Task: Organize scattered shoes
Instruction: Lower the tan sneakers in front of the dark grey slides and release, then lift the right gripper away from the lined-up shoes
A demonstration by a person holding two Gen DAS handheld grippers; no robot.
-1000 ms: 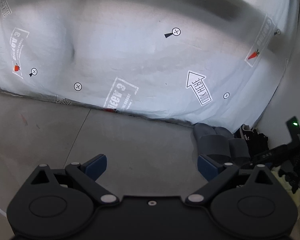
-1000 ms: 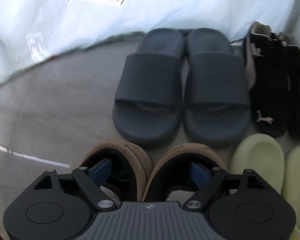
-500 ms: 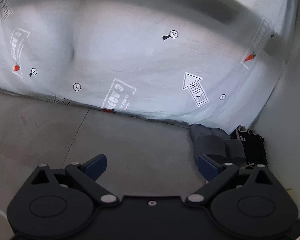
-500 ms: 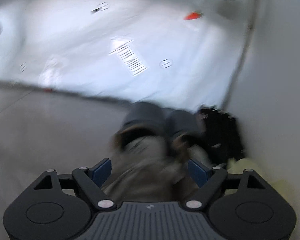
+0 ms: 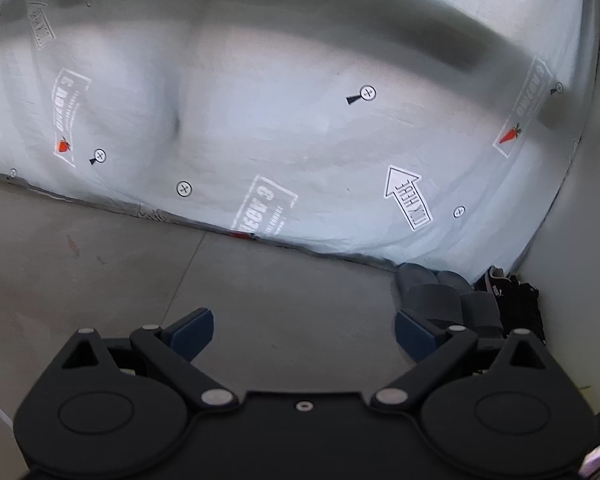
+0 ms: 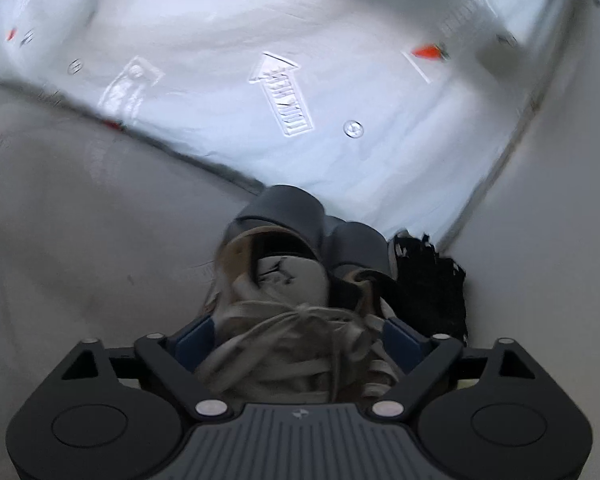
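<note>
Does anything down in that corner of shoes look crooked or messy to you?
Mostly tidy: the dark grey rubber slides sit side by side against the white printed sheet, with black fuzzy slippers beside them. The tan lace-up sneakers between the right claw, whose jaws are opening, have loose, tangled laces.

bare floor [image 5: 148,280] left of the shoe row lies open; grey slides [image 6: 300,216], black shoes [image 6: 432,280] and the printed sheet [image 5: 300,128] block the corner.
</note>
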